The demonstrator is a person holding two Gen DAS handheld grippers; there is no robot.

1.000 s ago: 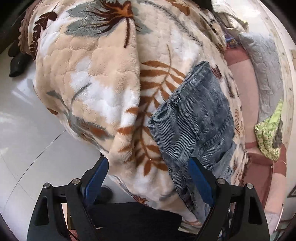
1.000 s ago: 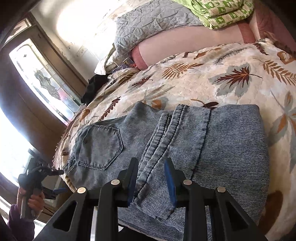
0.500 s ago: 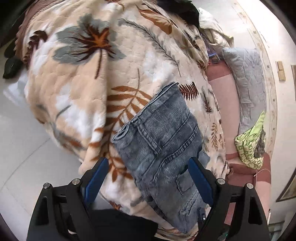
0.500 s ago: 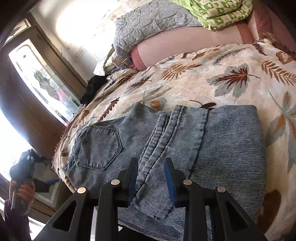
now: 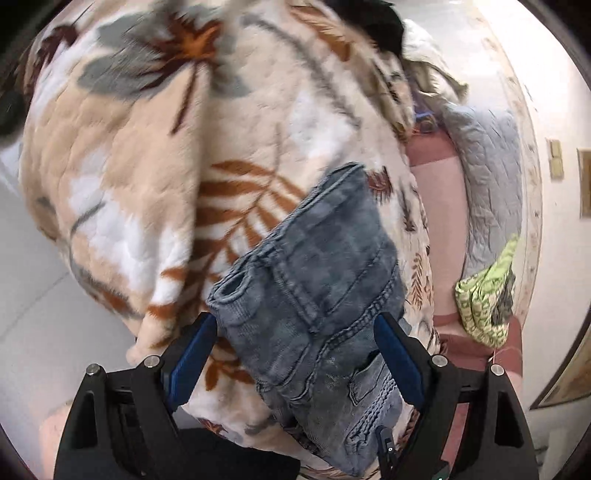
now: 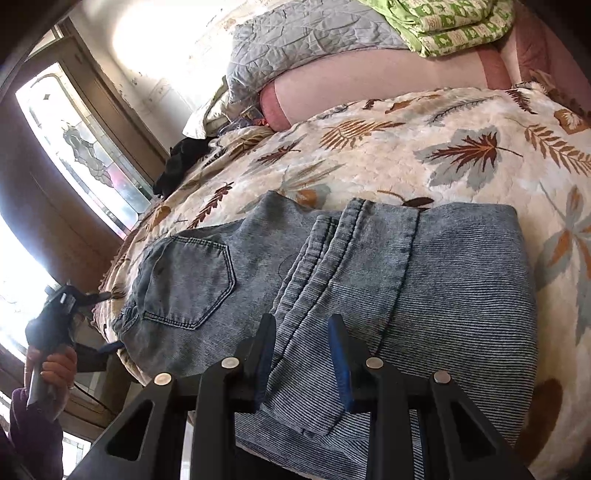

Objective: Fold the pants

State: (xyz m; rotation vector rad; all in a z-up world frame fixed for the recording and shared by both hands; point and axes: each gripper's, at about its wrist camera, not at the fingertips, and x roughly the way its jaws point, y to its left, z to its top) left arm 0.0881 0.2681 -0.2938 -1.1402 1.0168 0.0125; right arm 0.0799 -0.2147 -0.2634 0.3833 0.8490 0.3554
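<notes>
Folded blue jeans [image 6: 436,280] lie on the leaf-patterned blanket [image 6: 388,155] near the bed's edge, back pocket [image 6: 188,280] showing. My right gripper [image 6: 301,325] hovers just over the folded leg hem, its blue pads a small gap apart, and the fabric between them lies flat and unpinched. My left gripper [image 5: 295,325] is wide open. It points down at the waistband end of the jeans [image 5: 317,295], touching nothing. The right wrist view shows the left gripper [image 6: 110,321] held in a hand [image 6: 51,373] off the bed's left edge.
A grey quilted pillow [image 6: 306,37] and a green patterned folded cloth [image 6: 454,22] lie at the head of the bed on a pink sheet [image 6: 369,81]. A black garment [image 6: 181,162] sits at the far side. Pale tiled floor [image 5: 44,325] lies beyond the blanket's edge.
The left wrist view has swung, so the jeans now sit lower and more centred between its open fingers. The right gripper and the jeans have not moved.
</notes>
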